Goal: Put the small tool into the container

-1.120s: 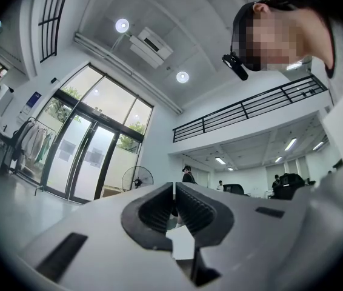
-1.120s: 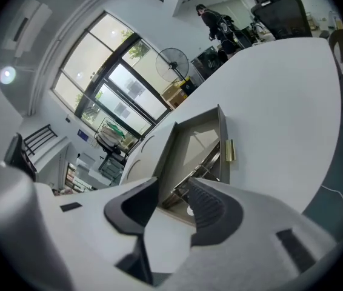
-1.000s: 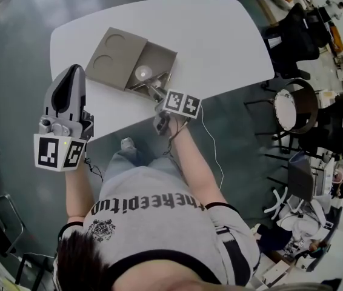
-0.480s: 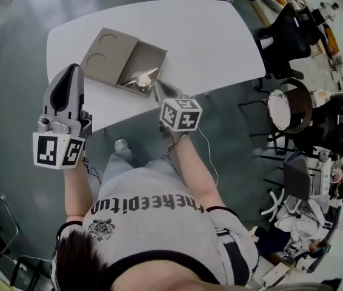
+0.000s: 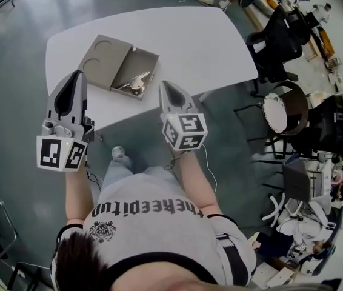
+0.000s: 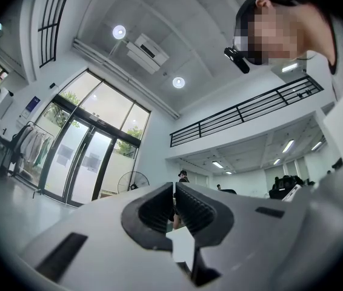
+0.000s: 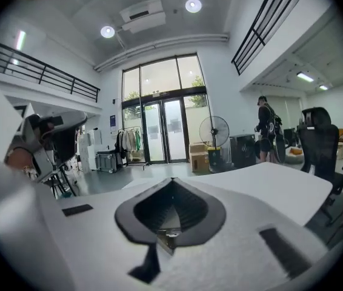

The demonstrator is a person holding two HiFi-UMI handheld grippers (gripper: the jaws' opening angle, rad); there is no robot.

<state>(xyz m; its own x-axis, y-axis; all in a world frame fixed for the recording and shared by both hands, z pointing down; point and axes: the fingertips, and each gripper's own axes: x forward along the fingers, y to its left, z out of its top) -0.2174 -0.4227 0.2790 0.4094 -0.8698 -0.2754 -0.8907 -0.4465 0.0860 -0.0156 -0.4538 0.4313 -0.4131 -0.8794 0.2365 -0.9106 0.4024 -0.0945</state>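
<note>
A flat tan container (image 5: 106,54) lies open on the white table (image 5: 202,41); its left half has two round recesses. In its right tray lies the small silvery tool (image 5: 134,82), near the front edge. My right gripper (image 5: 163,83) hovers just right of the tray's front corner, off the table edge, jaws shut and empty. In the right gripper view the right gripper (image 7: 173,179) points level over the table top. My left gripper (image 5: 74,73) is held left of the container, shut and empty. In the left gripper view the left gripper (image 6: 173,185) points up toward the ceiling.
Black office chairs (image 5: 277,38) and a round stool (image 5: 285,111) stand on the dark floor right of the table. The table's near edge runs just in front of both grippers. A fan (image 7: 214,132) and boxes stand far off by glass doors.
My right gripper has pulled back from the tray toward the person and risen, and its jaws have closed. The tool stays in the tray. The left gripper has barely moved.
</note>
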